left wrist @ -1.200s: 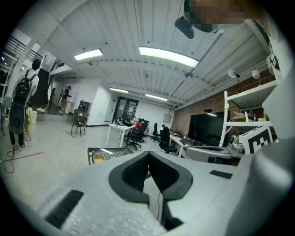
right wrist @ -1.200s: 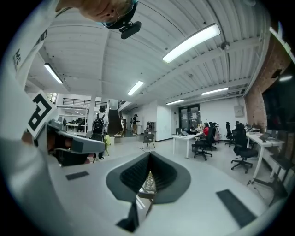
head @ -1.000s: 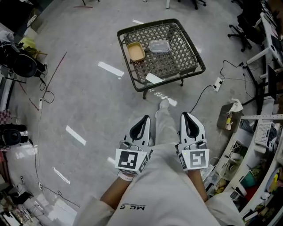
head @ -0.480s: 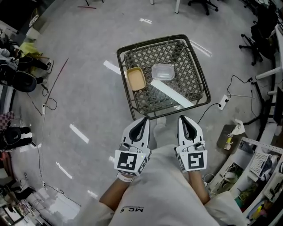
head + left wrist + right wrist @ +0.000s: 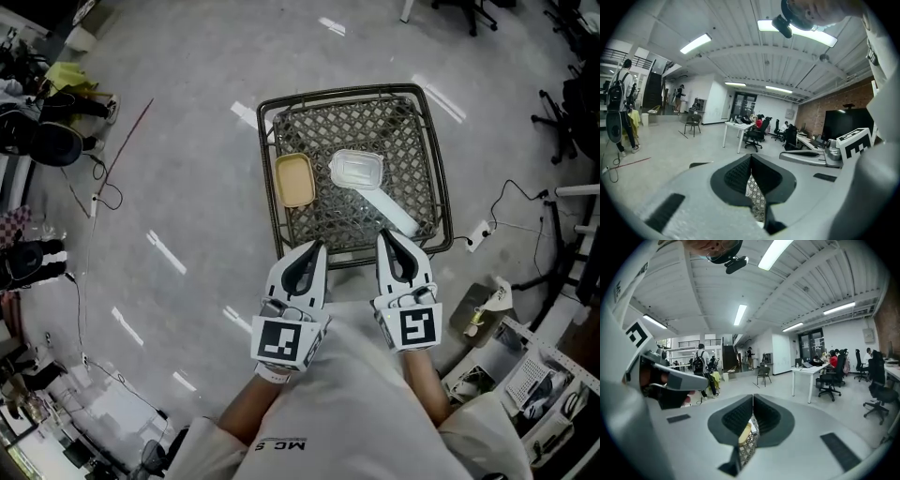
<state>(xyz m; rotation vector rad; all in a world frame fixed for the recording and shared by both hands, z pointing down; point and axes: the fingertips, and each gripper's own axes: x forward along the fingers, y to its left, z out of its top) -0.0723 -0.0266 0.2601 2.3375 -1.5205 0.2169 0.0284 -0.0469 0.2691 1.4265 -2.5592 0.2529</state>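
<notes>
- Left hand-held gripper (image 5: pixel 317 247) and right hand-held gripper (image 5: pixel 384 236): each has its jaws pressed together on nothing, tips by the near rim of the mesh surface (image 5: pixel 412 155).
- Farther on that surface: a yellow tray (image 5: pixel 294 180) just beside a clear lidded container (image 5: pixel 356 170).

Right gripper (image 5: pixel 753 398) is level, jaws pressed together, nothing gripped. Below them peeks a sliver of mesh surface (image 5: pixel 749 449) and a tan container (image 5: pixel 744 431).

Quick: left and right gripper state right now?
Left gripper: closed, holding nothing.
Right gripper: closed, holding nothing.
</notes>
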